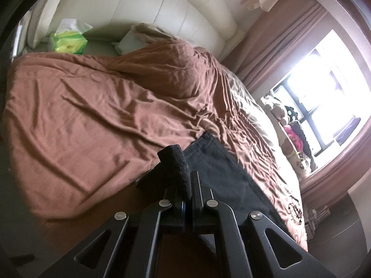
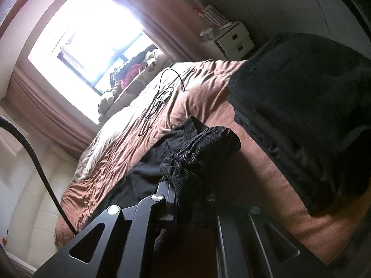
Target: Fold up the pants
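A rumpled brown bedspread (image 1: 97,106) covers the bed; a green tissue pack (image 1: 68,40) sits at ten o'clock, a bright window (image 1: 329,88) at three.

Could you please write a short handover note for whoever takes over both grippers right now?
Left gripper: shut on a bunch of the black pants.
Right gripper: shut on another bunched, ribbed part of the pants.
Pants: both gripped parts are raised; the rest lies on the brown bedspread near the bed's edge.
Nearby: a black cable on the bedspread and a dark pile to the right.
Done: both grips taken. No finished fold is visible.
Left: fold the pants and lay them flat.
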`<state>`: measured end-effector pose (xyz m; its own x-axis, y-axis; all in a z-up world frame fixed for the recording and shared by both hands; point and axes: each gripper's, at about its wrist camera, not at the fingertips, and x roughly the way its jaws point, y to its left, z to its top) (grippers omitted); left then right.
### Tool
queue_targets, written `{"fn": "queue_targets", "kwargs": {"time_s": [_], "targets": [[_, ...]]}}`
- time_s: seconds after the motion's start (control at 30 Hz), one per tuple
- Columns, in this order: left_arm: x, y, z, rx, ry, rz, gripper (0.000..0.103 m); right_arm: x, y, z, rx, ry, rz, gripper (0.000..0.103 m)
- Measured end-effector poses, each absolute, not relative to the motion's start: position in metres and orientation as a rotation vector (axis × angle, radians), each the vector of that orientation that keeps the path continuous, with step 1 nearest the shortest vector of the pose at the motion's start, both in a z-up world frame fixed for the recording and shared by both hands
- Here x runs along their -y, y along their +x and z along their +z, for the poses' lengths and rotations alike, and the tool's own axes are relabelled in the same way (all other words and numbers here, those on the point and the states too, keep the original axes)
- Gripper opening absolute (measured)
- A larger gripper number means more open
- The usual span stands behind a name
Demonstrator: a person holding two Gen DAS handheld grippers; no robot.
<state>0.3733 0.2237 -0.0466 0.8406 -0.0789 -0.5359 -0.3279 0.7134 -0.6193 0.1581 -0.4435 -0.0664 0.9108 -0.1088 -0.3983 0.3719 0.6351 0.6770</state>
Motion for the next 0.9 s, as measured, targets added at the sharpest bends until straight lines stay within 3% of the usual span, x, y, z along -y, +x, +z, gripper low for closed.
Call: {"fn": "queue_targets", "kwargs": {"time_s": [0.53,0.9], "targets": [[-0.213,0.466,-0.002,-0.536,-0.739,0.130,0.003,0.450,0.229,-0.027,-0.345,0.789,-0.307,0.004],[-0.194,0.557,-0.012,-0.596,-0.708,0.167,0.003,0.464,0.305,-0.021,-0.391,0.785,-0.345,0.004]]}}
